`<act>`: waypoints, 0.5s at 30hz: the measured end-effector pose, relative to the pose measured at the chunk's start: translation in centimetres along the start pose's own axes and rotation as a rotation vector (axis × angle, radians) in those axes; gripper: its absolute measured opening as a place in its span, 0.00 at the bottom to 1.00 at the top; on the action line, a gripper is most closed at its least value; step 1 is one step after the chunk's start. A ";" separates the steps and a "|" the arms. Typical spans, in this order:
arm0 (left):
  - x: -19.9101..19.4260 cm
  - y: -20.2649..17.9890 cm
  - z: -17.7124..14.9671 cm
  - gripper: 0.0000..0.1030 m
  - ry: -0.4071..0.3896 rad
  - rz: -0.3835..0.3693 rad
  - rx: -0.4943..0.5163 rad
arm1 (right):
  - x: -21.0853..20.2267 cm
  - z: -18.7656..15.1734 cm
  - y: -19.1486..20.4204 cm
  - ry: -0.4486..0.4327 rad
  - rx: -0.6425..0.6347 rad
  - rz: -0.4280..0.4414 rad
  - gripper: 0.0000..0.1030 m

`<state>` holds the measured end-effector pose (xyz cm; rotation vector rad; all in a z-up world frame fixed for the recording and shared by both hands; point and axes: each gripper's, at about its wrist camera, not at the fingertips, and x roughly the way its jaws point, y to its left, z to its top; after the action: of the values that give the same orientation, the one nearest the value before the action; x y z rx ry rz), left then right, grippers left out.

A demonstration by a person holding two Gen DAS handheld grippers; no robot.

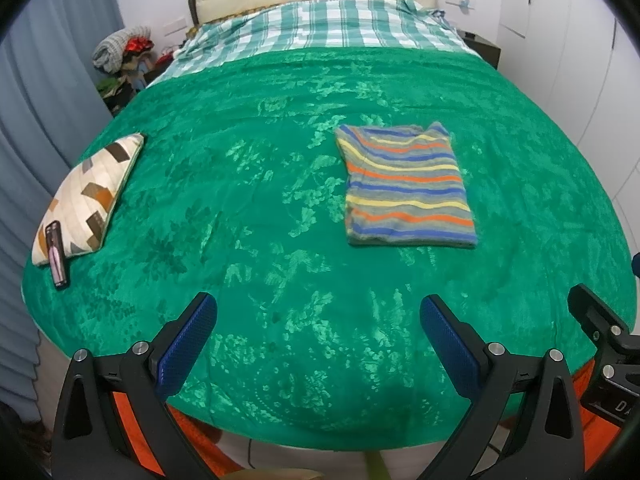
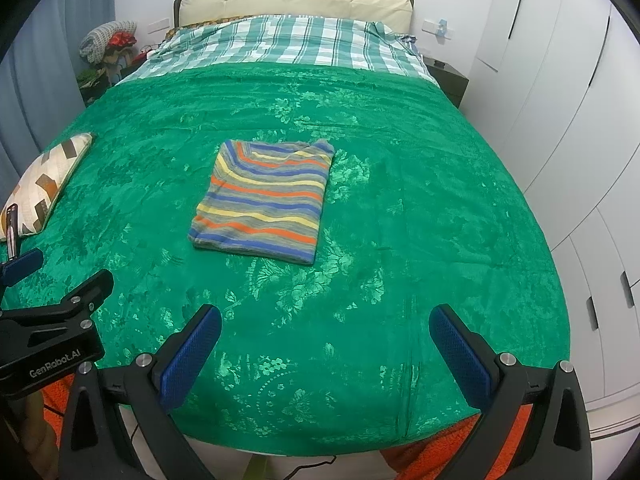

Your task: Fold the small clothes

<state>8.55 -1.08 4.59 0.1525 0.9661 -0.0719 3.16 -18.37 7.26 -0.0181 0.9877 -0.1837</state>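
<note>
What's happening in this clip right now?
A striped garment lies folded into a neat rectangle on the green blanket. Both the left gripper and right gripper hover open near the foot of the bed, holding nothing. A patterned pillow with a phone leaning on it sits at the left edge.

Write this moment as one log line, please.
left gripper: open, empty | right gripper: open, empty | striped shirt: folded on green blanket

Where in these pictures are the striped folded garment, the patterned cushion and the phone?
striped garment (image 2: 262, 200): right wrist view, on the middle of its folded top face.
patterned cushion (image 1: 90, 196): left wrist view, on its centre panel.
phone (image 1: 56, 254): left wrist view, on the middle of its screen, leaning against the cushion.
</note>
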 end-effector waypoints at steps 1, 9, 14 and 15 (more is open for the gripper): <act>0.0 0.0 0.0 0.99 0.000 0.000 0.000 | 0.0 0.0 0.0 0.000 0.000 -0.001 1.00; 0.0 -0.1 0.0 0.99 -0.003 0.001 0.004 | 0.0 0.0 -0.1 0.000 0.001 0.000 1.00; 0.0 -0.1 0.0 0.99 -0.002 0.002 0.003 | -0.1 0.1 -0.1 0.002 0.001 -0.003 1.00; 0.0 -0.1 0.0 0.99 -0.003 0.001 0.004 | -0.1 0.1 -0.1 0.001 0.001 -0.003 1.00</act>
<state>8.56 -1.18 4.60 0.1568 0.9631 -0.0727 3.15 -18.48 7.39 -0.0186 0.9890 -0.1873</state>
